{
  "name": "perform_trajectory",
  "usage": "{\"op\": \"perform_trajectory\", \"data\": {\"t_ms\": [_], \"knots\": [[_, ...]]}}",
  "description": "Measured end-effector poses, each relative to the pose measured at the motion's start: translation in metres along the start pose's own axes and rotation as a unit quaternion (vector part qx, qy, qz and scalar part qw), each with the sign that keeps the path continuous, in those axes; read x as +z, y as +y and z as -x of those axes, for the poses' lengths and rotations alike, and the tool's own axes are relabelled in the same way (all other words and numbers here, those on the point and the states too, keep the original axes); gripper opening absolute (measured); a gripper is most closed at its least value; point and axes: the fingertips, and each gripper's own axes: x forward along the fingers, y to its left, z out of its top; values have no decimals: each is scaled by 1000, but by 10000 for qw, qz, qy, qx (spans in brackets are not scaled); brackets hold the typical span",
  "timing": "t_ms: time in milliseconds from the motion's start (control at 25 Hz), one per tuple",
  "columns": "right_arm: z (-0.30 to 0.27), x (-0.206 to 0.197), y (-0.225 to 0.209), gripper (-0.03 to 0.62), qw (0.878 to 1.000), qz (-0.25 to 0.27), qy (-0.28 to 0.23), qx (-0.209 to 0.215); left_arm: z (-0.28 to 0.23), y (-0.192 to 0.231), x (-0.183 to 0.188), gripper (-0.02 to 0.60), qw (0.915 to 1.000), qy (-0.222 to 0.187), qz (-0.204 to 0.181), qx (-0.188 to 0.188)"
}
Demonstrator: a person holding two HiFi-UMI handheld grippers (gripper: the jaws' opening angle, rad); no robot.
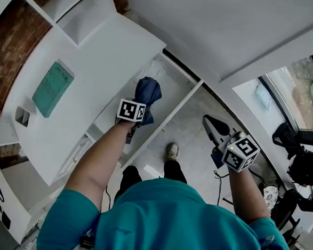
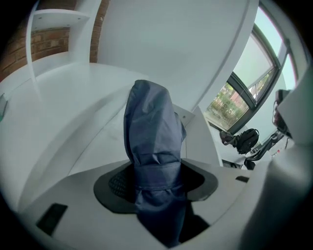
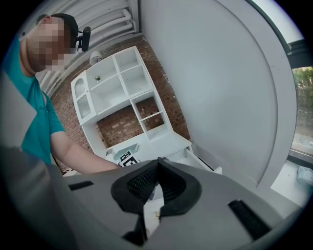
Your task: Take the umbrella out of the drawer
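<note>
A folded navy umbrella point(image 1: 148, 92) in its fabric sleeve hangs above the open white drawer point(image 1: 180, 106). My left gripper point(image 1: 140, 109) is shut on it. In the left gripper view the umbrella point(image 2: 151, 141) stands up between the dark pads point(image 2: 117, 184), which press on its lower part, and my left gripper point(image 2: 155, 178) holds it clear of the drawer floor. My right gripper point(image 1: 209, 121) is off to the right over the floor, with nothing in it. In the right gripper view the right gripper point(image 3: 156, 165) has its tips together.
The white desk top point(image 1: 90, 74) carries a green pad point(image 1: 52, 88) and a small box point(image 1: 22, 116). Black camera gear point(image 1: 304, 159) stands at the right by the window. A white shelf unit point(image 3: 122, 93) against a brick wall rises behind the desk.
</note>
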Motion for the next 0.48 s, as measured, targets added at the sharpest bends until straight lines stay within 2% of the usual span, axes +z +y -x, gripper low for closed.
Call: {"op": "perform_trajectory", "data": {"t_ms": [280, 480], "knots": [[-9, 35, 25, 21, 9995, 228, -195, 139, 73, -6, 40, 253, 9976, -664, 11, -191], [-15, 64, 40, 21, 9989, 298, -334, 151, 137, -7, 76, 253, 9921, -1215, -29, -307]]}}
